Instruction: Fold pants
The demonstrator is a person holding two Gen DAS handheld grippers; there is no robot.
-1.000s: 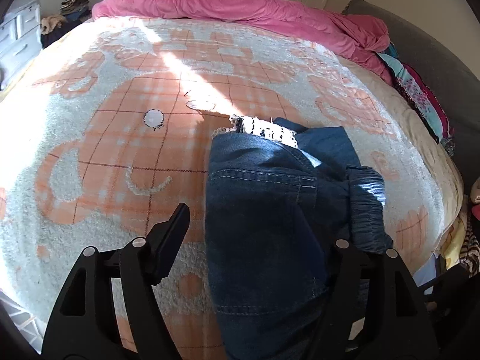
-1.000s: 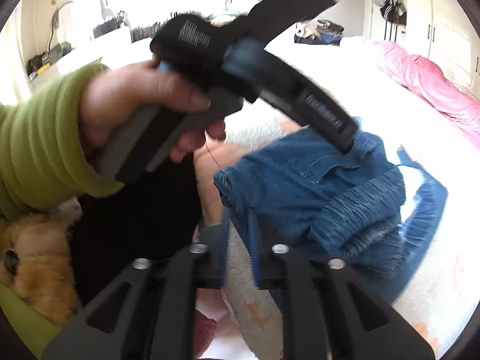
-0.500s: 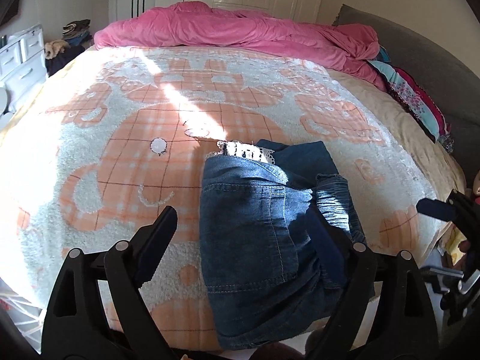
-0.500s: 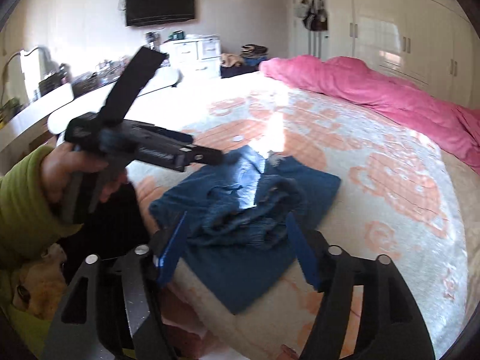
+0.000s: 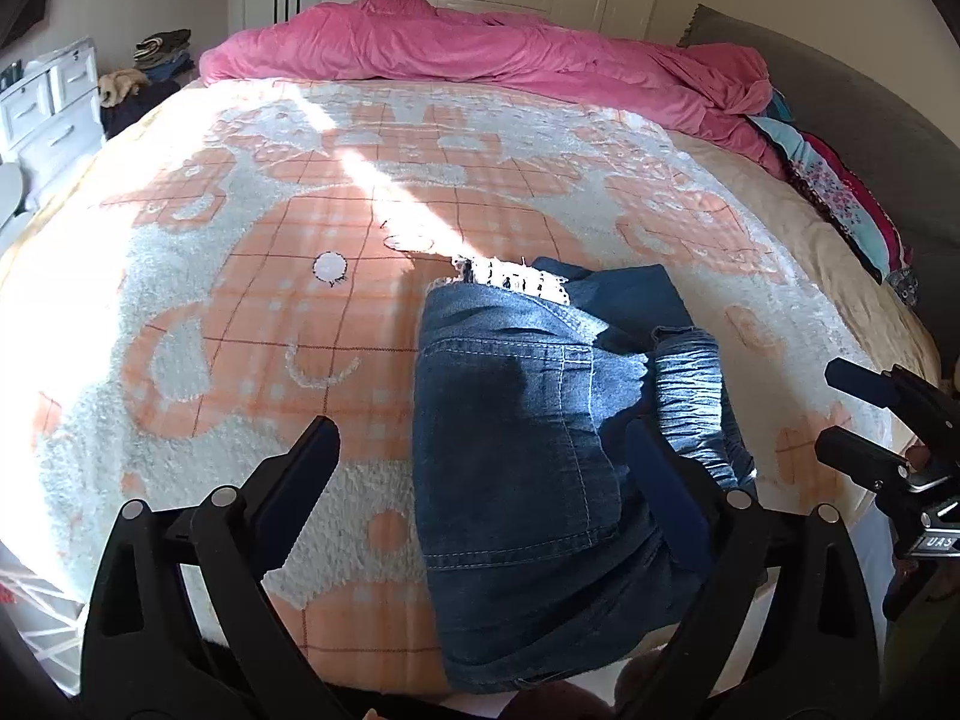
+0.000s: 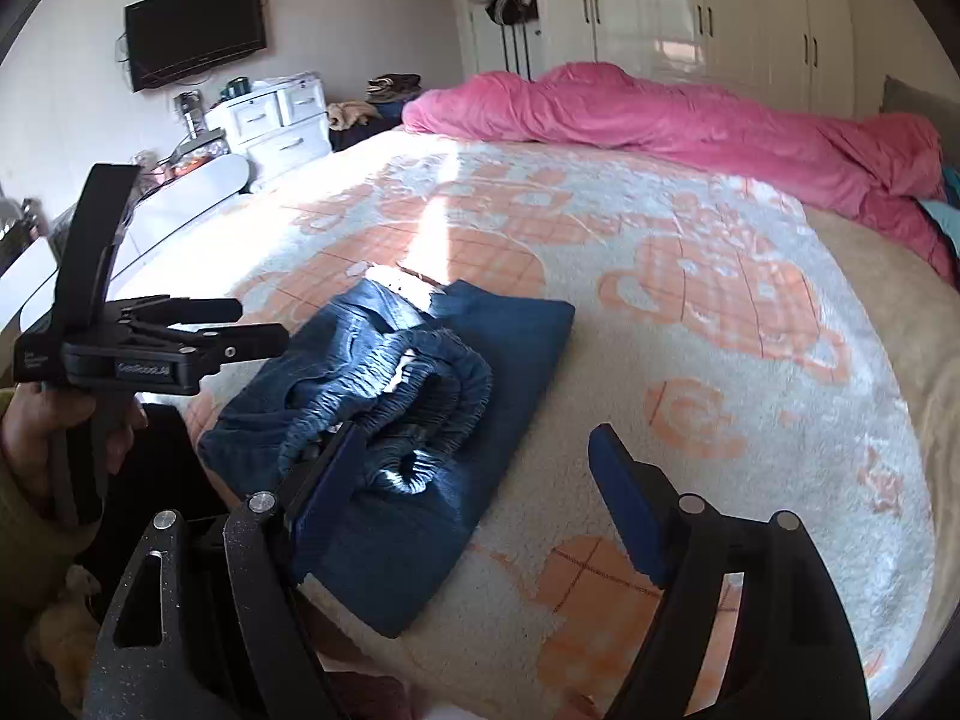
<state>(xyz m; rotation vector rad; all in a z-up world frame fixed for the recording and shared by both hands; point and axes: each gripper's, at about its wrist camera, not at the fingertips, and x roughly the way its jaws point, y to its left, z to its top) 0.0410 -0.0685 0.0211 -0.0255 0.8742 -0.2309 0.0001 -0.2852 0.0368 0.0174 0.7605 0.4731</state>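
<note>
Left tongs (image 5: 480,462) opening over folded pants (image 5: 528,480).

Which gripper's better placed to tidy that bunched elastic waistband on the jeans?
Probably right. The right gripper, jaws opening and empty, has a finger beside the bunched waistband. The left gripper straddles the flat denim panel.

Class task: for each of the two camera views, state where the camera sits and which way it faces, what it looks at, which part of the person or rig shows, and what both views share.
Left wrist: sits on the left gripper, facing down its fingers across the bed toward the wardrobe; sees the folded jeans; jaws opening, clear of them.
Right wrist: sits on the right gripper, facing across the bed toward the TV; shows the person's hand; jaws opening, nothing between.
Shared: jeans, patterned blanket, pink duvet; each sees the other gripper.
</note>
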